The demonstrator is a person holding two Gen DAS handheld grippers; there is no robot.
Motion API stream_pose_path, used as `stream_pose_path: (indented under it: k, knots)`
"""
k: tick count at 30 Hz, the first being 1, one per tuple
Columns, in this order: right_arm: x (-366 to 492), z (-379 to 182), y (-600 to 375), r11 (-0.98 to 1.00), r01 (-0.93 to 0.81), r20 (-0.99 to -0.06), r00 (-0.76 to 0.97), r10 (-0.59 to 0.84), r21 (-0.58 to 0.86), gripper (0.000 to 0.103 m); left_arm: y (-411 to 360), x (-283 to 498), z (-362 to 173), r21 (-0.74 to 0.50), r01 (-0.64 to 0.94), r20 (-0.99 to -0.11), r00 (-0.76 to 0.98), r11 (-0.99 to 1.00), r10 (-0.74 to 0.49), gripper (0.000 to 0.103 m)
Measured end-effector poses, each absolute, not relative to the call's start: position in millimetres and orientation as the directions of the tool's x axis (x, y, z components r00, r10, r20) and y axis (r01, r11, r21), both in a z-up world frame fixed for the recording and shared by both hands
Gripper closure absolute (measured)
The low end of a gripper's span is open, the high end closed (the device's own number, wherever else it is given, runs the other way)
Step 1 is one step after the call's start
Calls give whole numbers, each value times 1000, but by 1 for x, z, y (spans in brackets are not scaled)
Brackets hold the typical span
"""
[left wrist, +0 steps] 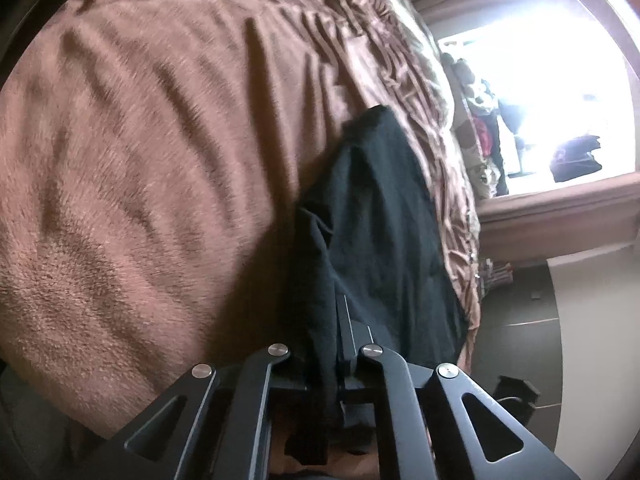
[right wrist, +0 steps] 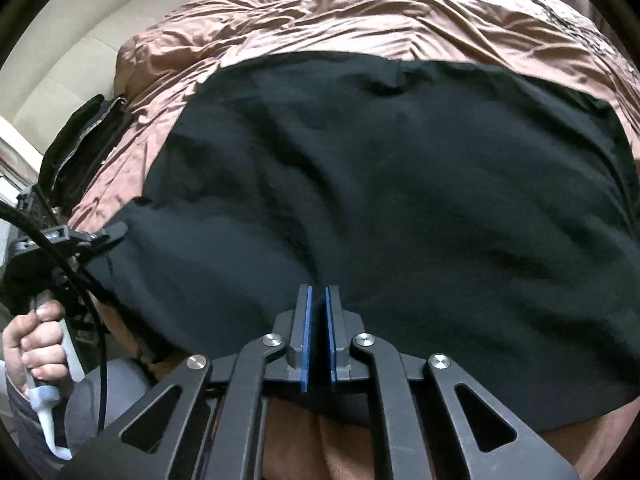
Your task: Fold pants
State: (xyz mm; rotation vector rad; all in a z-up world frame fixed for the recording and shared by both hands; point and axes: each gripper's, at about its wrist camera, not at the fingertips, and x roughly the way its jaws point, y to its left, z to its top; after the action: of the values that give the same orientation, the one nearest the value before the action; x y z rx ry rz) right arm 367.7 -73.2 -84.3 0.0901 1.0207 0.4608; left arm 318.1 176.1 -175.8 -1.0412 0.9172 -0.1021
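Black pants lie spread across a bed, over a crumpled brown satin cover. My right gripper sits at their near edge, its blue pads drawn together with a pinch of the black cloth between them. In the left wrist view the pants hang as a dark fold over a brown fleece blanket. My left gripper is shut on that fold, and the cloth hides its fingertips. The left gripper also shows at the pants' left corner, held by a person's hand.
A black bag rests at the bed's left edge by a cream wall. A black cable runs past the hand. Off the bed's right side are a bright opening, piled clothes and dark floor.
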Motion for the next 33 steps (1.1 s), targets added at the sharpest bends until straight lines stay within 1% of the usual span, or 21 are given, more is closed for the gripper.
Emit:
stream_pose_path:
  k: [8, 12, 18, 24, 33]
  knots:
    - [358, -89, -84, 891, -301, -774, 448, 448, 341, 100, 154, 329, -123, -765, -232, -573, 670, 601, -471, 97]
    - [353, -91, -90, 886, -293, -763, 455, 459, 359, 100, 136, 338, -96, -764, -170, -548, 681, 623, -486, 97]
    - [346, -80, -108, 886, -260, -735, 495, 464, 384, 100, 100, 360, -54, -734, -68, -531, 678, 676, -509, 97]
    - [333, -62, -146, 895, -192, -695, 573, 435, 402, 100, 60, 381, -31, -702, 7, -530, 663, 712, -529, 97]
    - [309, -54, -190, 895, -118, -679, 611, 408, 431, 99, -13, 411, -12, -666, 122, -536, 608, 736, -586, 97]
